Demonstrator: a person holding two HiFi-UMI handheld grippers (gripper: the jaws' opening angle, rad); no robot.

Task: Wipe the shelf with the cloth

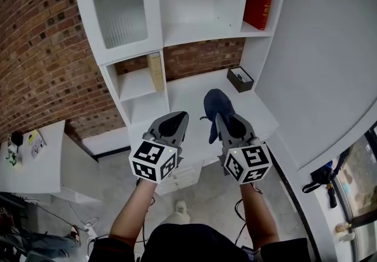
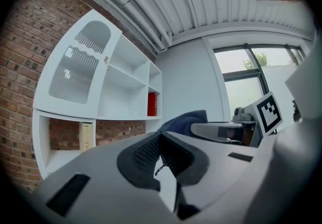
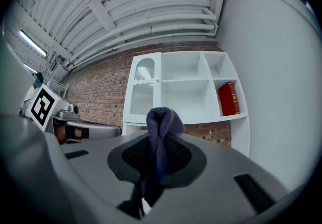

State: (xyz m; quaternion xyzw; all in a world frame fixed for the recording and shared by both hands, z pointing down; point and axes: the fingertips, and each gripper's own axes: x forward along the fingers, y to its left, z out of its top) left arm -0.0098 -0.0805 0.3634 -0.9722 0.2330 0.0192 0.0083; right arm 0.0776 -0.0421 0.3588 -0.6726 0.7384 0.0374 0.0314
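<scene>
Right gripper (image 1: pixel 221 117) tight on the blue cloth (image 1: pixel 215 102), beside the closed, empty left gripper (image 1: pixel 180 116), forearms (image 1: pixel 132 211) outstretched toward the shelf (image 1: pixel 200 32).

No word, number or brand can be read. The cubes on the left gripper (image 1: pixel 178 119) and right gripper (image 1: pixel 222 120) carry only black-and-white square markers. Any print on the red book (image 1: pixel 258 6) is too small to read.

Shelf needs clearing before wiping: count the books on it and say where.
2. A red book stands in the upper right compartment; a cream book stands at the right side of the lower left cubby. The frosted cabinet door may hide more.
</scene>
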